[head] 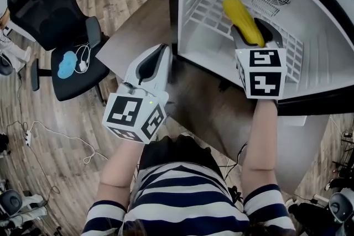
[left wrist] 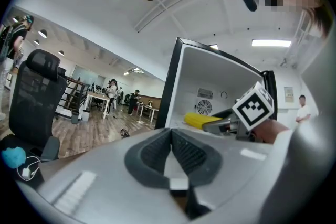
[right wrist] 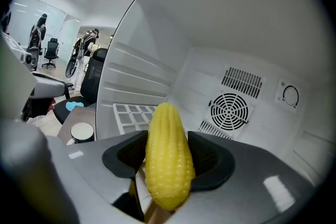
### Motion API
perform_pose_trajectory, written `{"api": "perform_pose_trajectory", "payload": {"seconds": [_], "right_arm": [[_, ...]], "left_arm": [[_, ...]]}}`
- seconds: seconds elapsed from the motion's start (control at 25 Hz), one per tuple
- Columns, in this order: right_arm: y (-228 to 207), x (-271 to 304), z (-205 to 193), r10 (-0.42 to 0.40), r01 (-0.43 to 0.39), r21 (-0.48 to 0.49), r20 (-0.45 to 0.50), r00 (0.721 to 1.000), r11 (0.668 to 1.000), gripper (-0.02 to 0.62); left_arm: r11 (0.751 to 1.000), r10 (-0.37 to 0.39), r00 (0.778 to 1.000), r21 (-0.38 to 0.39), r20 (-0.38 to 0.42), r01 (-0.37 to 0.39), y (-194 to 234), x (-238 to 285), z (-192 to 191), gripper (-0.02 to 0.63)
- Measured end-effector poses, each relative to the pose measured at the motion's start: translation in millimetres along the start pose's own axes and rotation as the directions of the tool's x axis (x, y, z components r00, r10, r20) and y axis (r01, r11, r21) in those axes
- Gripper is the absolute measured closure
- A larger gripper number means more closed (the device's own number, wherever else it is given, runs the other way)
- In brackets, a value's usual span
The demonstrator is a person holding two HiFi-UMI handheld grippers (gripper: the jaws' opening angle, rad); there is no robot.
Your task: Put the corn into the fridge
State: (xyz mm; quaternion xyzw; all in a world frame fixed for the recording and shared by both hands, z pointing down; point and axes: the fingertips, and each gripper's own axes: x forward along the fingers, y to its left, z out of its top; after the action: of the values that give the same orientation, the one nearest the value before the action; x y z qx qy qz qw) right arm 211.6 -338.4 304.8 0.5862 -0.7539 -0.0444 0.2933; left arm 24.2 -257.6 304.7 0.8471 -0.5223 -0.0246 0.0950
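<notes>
A yellow corn cob (head: 243,20) (right wrist: 166,157) (left wrist: 201,120) is clamped between the jaws of my right gripper (head: 255,36) (right wrist: 167,160), which is shut on it. The cob pokes past the open front of the small white fridge (head: 315,25), above its wire shelf (head: 207,8) (right wrist: 131,114). A round fan grille (right wrist: 229,108) shows on the fridge's back wall. My left gripper (head: 156,58) (left wrist: 172,152) hangs outside the fridge, just left of its opening, shut with nothing between its pads.
The fridge stands on a brown table (head: 133,36). A white cup (right wrist: 81,132) stands on the table beside the fridge. A black office chair (head: 61,25) with a blue cloth and a cable on its seat stands on the wooden floor to the left.
</notes>
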Motion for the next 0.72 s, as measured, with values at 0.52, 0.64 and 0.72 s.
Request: {"api": "perform_pose_trajectory", "payload": {"seconds": [0.52, 0.64, 0.72], "right_arm": [[-5.9, -20.2, 13.6, -0.053, 0.050, 0.050, 0.065, 0.997, 0.998, 0.354], [-5.6, -28.9, 11.7, -0.075, 0.070, 0.071, 0.068, 0.995, 0.995, 0.369], [-6.2, -35.8, 9.8, -0.095, 0.089, 0.086, 0.067, 0.993, 0.992, 0.382]], "left_arm": [[0.999, -0.044, 0.999, 0.012, -0.009, 0.044, 2.5, -4.8, 7.7, 0.606], [0.998, -0.055, 0.998, 0.016, -0.011, 0.055, 5.3, -8.3, 10.9, 0.606], [0.998, -0.062, 0.998, 0.018, -0.010, 0.062, 7.2, -10.3, 13.6, 0.606]]}}
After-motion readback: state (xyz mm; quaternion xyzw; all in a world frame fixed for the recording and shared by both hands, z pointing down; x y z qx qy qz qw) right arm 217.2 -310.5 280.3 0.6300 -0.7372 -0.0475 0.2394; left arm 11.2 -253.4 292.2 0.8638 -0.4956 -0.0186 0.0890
